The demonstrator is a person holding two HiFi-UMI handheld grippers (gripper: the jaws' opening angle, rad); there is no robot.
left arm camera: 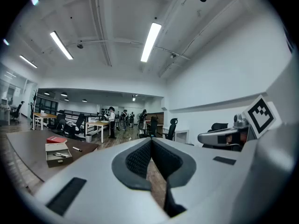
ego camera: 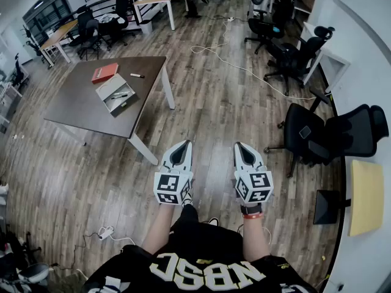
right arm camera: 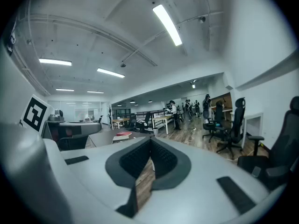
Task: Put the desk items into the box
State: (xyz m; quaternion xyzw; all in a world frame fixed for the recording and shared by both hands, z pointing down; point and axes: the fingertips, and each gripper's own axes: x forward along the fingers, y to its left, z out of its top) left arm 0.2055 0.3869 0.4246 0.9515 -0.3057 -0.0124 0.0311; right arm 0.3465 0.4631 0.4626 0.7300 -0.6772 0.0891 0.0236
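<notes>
While left tongs [ego camera: 183, 144], right tongs [ego camera: 240, 145] closed, empty — grey box [ego camera: 107, 89] open on table [ego camera: 79, 105] — pens [ego camera: 120, 96] inside.

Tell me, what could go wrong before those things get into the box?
1. The white cable runs across the floor past the table; feet might catch on it while walking over.
2. The pen is thin and lies loose on the table; a clumsy pinch could roll it off.
3. The left gripper and right gripper are shut; unopened, they'd only push things.

Grey box [ego camera: 116, 95] on table [ego camera: 79, 112] (red book [ego camera: 104, 72] just beside); pen [ego camera: 137, 75] near.
</notes>
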